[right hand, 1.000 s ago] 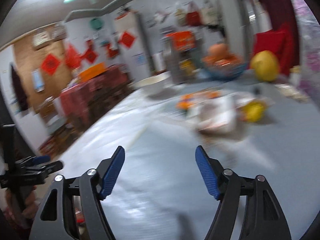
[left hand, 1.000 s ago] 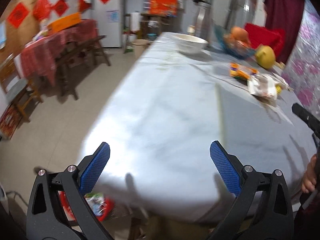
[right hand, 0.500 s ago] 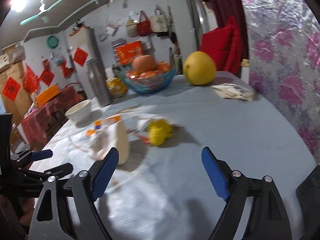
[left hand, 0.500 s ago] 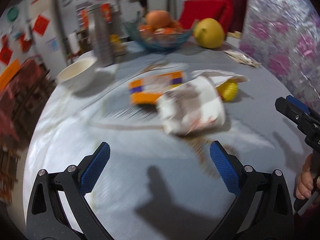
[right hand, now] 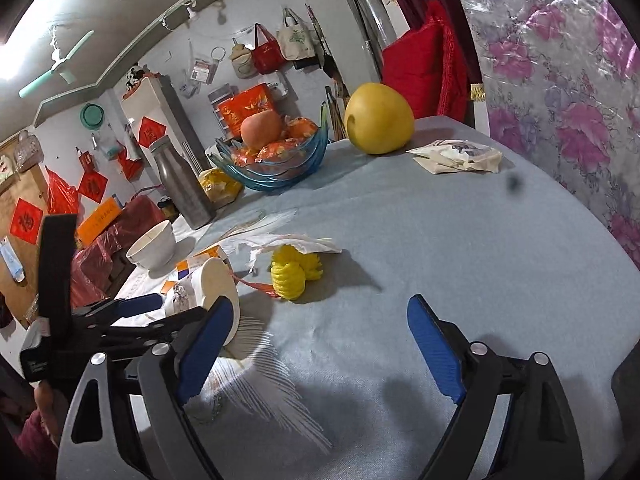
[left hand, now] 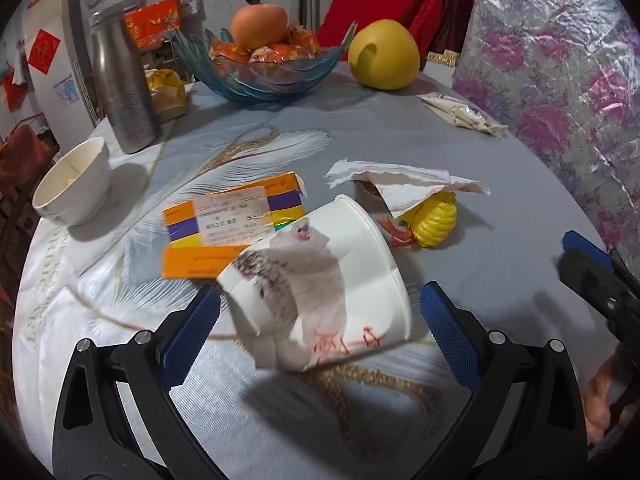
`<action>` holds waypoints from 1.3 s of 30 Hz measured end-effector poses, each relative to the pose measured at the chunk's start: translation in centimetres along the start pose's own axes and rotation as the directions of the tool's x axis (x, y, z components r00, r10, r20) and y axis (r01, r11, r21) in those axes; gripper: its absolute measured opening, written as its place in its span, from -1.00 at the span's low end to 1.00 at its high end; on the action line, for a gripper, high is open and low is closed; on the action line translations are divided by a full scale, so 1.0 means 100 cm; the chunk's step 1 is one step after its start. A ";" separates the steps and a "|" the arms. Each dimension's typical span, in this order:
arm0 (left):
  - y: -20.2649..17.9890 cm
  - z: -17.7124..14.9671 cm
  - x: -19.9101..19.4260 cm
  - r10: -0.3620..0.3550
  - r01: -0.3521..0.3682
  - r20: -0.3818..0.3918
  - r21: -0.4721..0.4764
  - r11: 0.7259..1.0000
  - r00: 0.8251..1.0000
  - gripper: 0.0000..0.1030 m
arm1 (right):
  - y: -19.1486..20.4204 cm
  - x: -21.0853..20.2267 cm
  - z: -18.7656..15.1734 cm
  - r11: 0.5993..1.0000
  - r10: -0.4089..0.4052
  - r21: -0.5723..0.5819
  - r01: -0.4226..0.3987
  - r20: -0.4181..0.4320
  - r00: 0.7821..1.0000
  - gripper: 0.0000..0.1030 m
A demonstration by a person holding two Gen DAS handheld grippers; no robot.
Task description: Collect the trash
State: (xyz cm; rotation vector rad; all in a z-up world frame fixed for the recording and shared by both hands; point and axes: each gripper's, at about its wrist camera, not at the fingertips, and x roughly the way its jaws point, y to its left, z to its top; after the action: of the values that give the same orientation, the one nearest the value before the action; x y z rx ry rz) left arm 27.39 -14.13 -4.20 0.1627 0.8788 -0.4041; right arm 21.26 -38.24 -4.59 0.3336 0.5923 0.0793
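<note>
A crushed white paper cup [left hand: 320, 284] with a bird print lies on its side on the grey tablecloth. My left gripper [left hand: 320, 320] is open, its blue pads on either side of the cup, not touching it. Behind the cup lie a flattened orange and purple carton [left hand: 232, 220], a torn tissue [left hand: 404, 180] and a yellow coiled object [left hand: 436, 220]. My right gripper [right hand: 320, 344] is open and empty over bare cloth, right of the cup [right hand: 212, 284] and short of the yellow object [right hand: 292, 276].
A white bowl [left hand: 72, 184], a steel flask [left hand: 120, 80], a blue glass fruit bowl [left hand: 260, 64], a pomelo [left hand: 384, 54] and a beige wrapper [left hand: 464, 114] stand farther back. A floral-covered wall [left hand: 560, 60] bounds the right side.
Both grippers swung from the bare table end toward the trash pile. The left gripper has closed in until the cup lies between its open fingers.
</note>
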 end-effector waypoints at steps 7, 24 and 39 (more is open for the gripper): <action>0.015 -0.011 0.021 -0.005 0.003 -0.060 -0.030 1.000 0.998 0.87 | 0.000 0.001 -0.001 1.000 0.010 0.007 -0.010 -0.005 1.000 0.71; 0.108 -0.045 -0.010 0.085 -0.096 -0.056 -0.226 0.969 0.995 0.87 | 0.001 0.002 -0.004 0.999 0.029 0.022 -0.029 -0.016 0.999 0.73; 0.091 -0.043 -0.002 0.149 -0.160 -0.082 -0.137 0.978 0.985 0.89 | 0.007 0.019 -0.004 1.000 0.022 -0.004 -0.023 -0.096 0.995 0.73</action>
State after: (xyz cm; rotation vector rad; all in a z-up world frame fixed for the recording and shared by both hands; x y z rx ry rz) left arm 27.93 -4.49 -7.03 0.1122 0.9550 -0.1898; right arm 22.62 -37.17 -5.64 0.3327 0.6834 0.1190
